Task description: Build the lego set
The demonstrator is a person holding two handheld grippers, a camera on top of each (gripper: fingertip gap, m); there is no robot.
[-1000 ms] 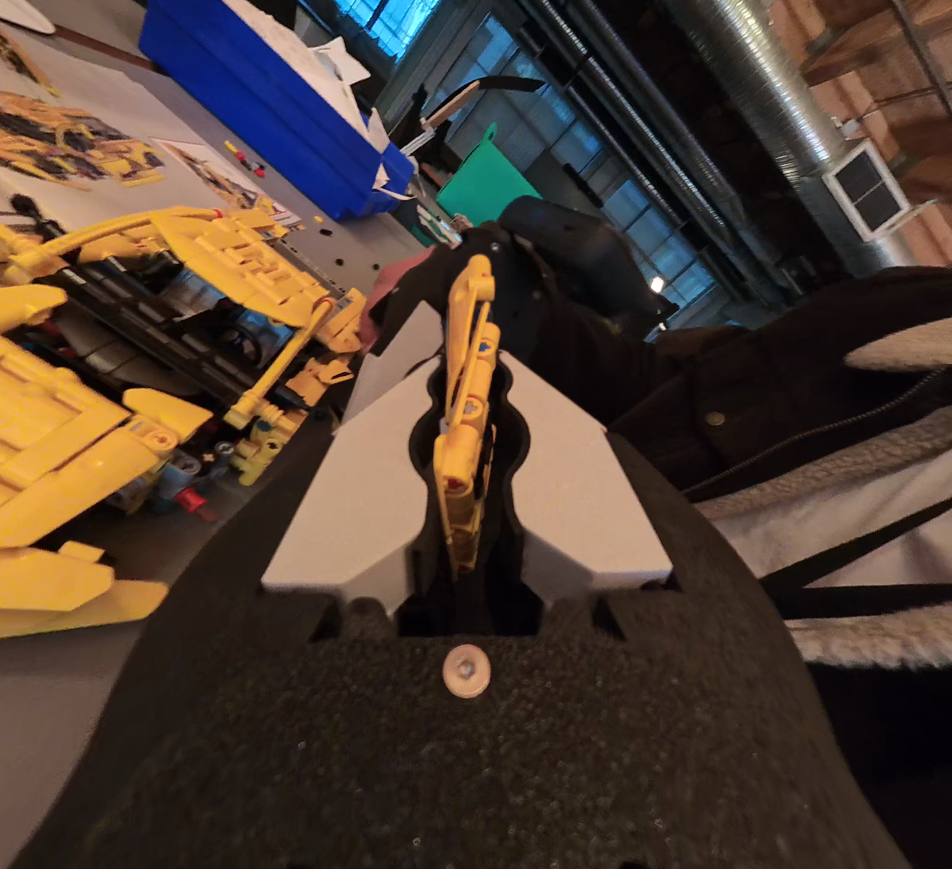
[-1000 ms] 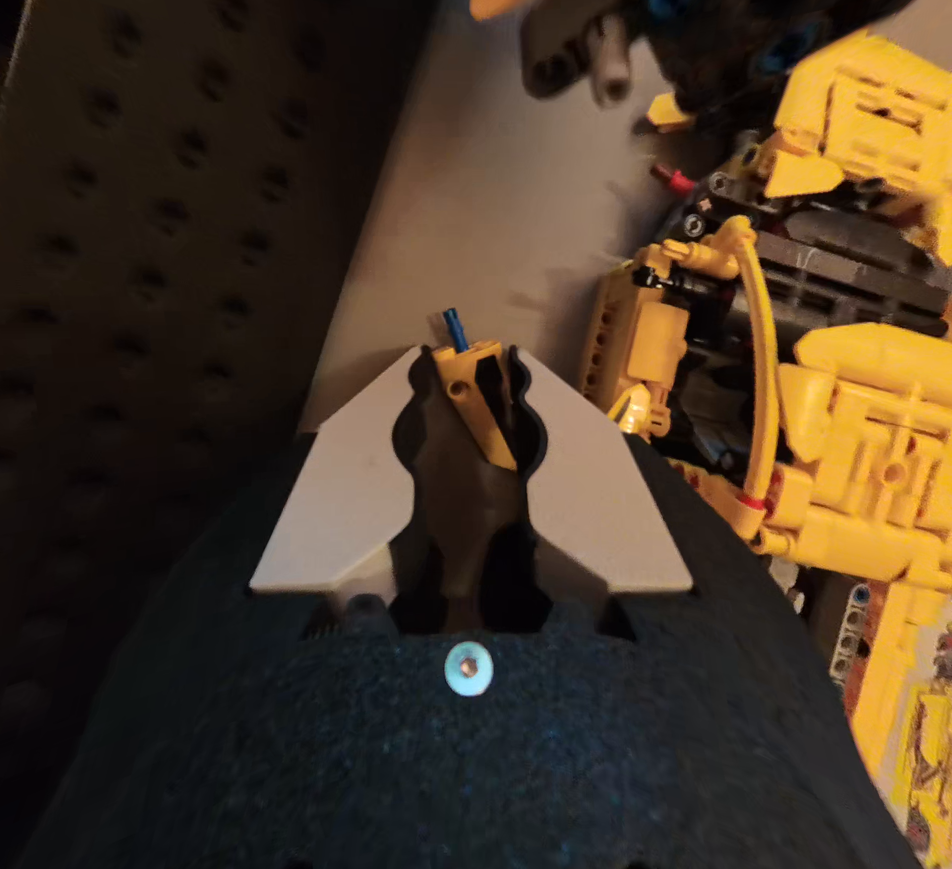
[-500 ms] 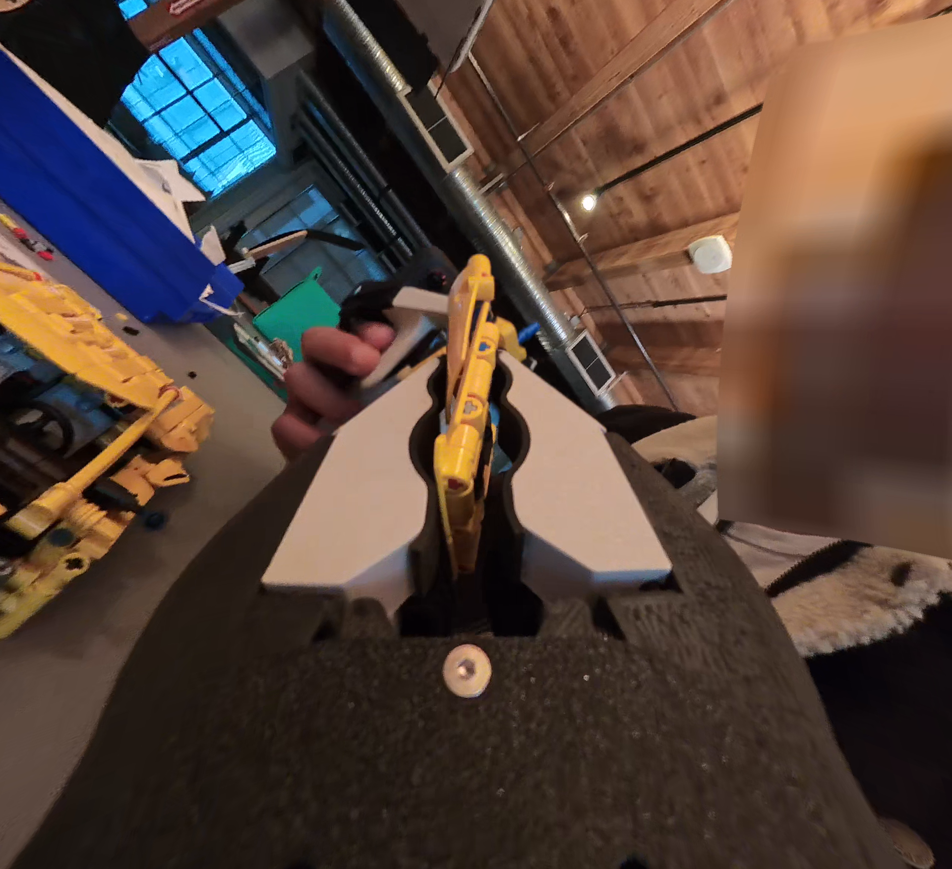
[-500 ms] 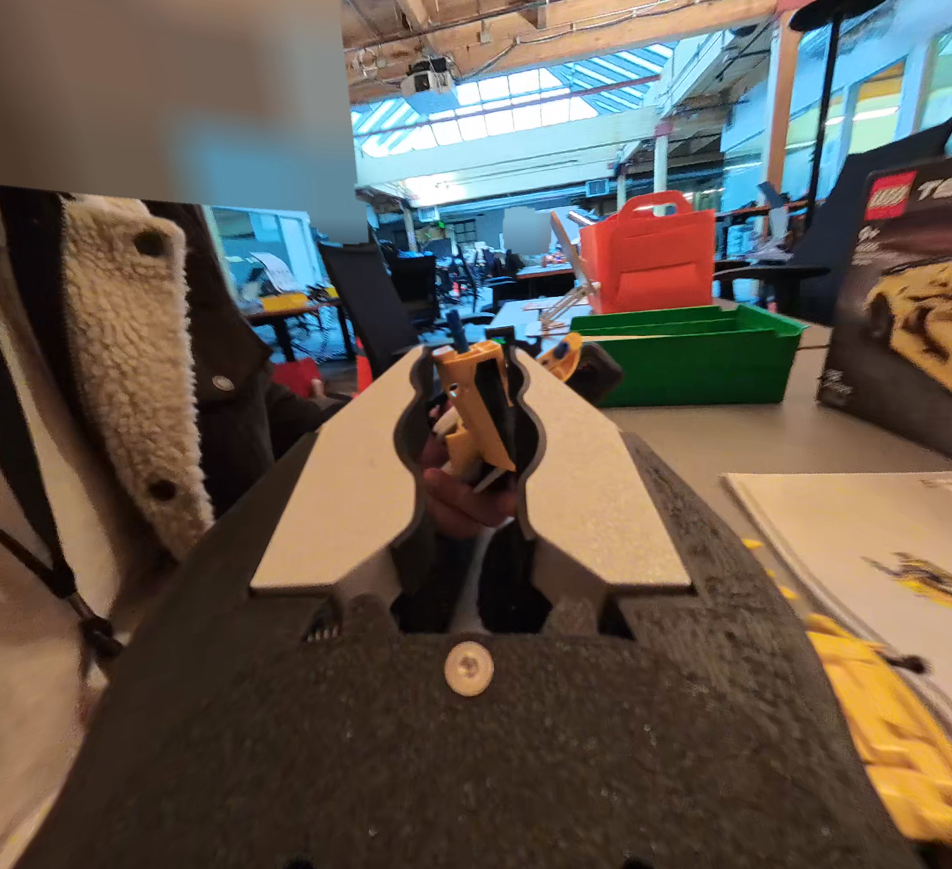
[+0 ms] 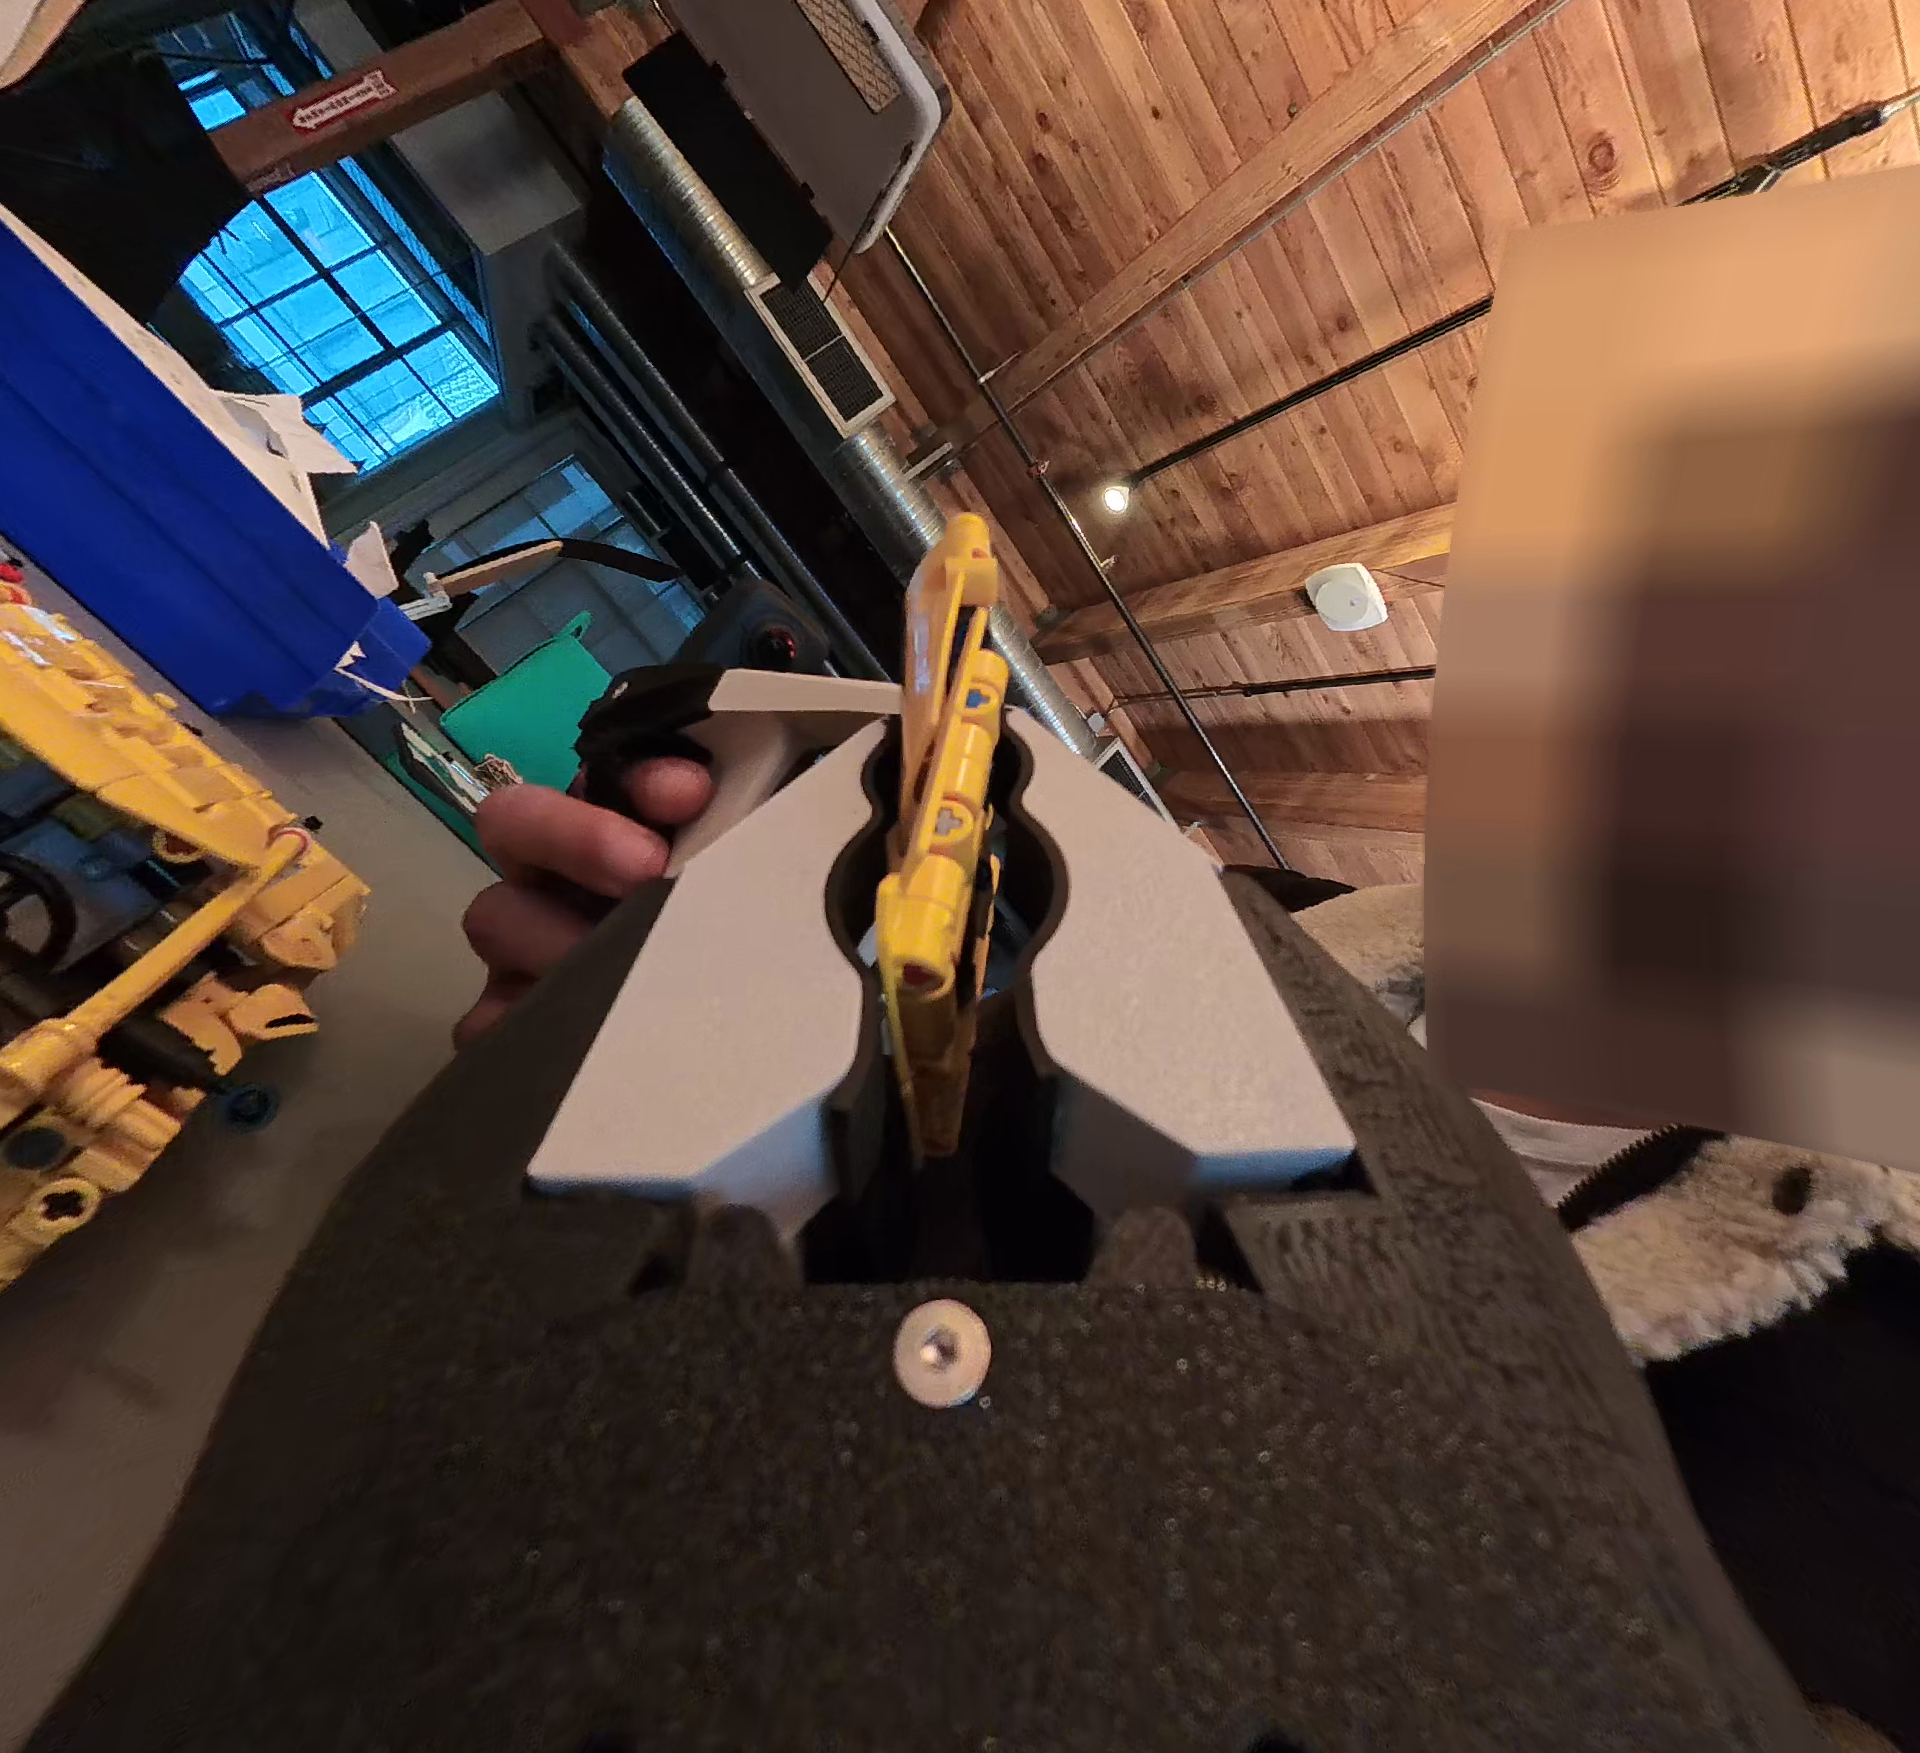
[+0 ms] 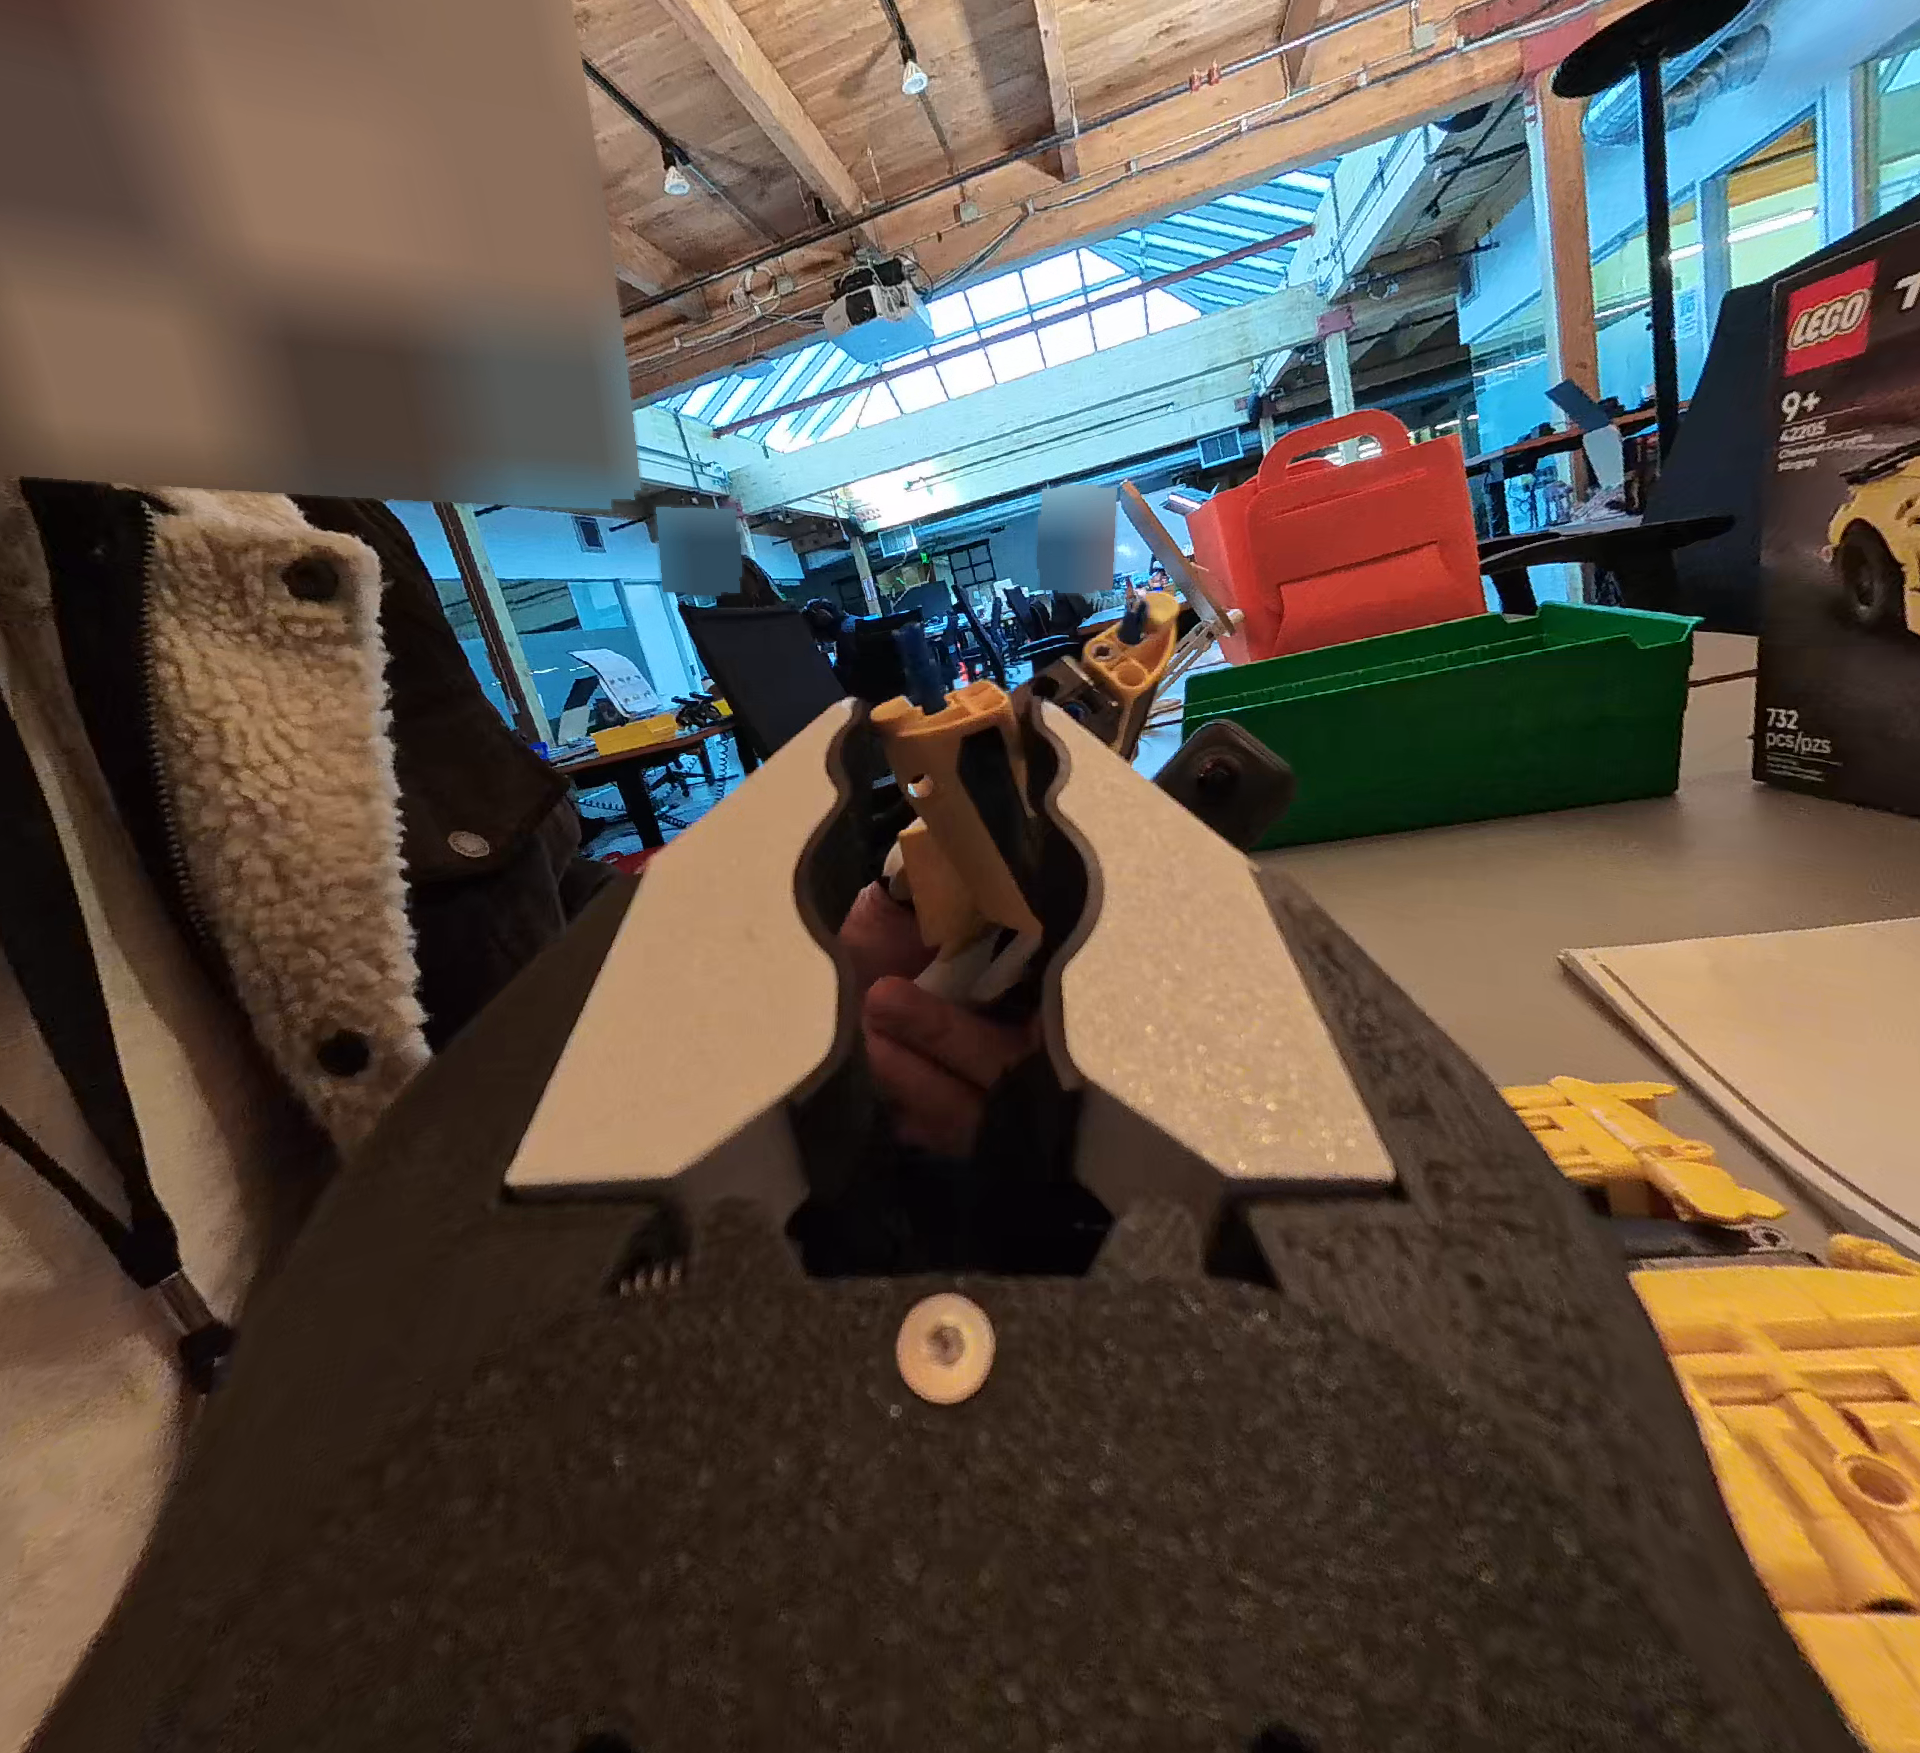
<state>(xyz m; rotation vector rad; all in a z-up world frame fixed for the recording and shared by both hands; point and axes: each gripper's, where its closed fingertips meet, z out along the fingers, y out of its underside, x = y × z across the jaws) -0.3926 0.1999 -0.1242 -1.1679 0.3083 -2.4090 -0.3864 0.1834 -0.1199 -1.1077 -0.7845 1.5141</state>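
Compared with a second ago, both tools are lifted off the table and turned towards each other in front of the person, where before they were pointed down at the parts. This is judged to mean that picking is finished and that joining of the two held pieces is about to be tried.

In the left wrist view, part of the yellow model [image 5: 156,882] is seen on the table [image 5: 187,1215] at the far left, with one blue bin [image 5: 135,508] behind it. The left tool [image 5: 940,830] is closed on one long yellow beam assembly [image 5: 940,799], held upright.

In the right wrist view, the right tool [image 6: 951,768] is clamped on one small yellow piece [image 6: 961,830] with one blue pin [image 6: 920,664] at its top. Further right, one green tray [image 6: 1455,727], one orange bag [image 6: 1340,529], one set box [image 6: 1839,540] and one white booklet [image 6: 1787,1028] are counted.
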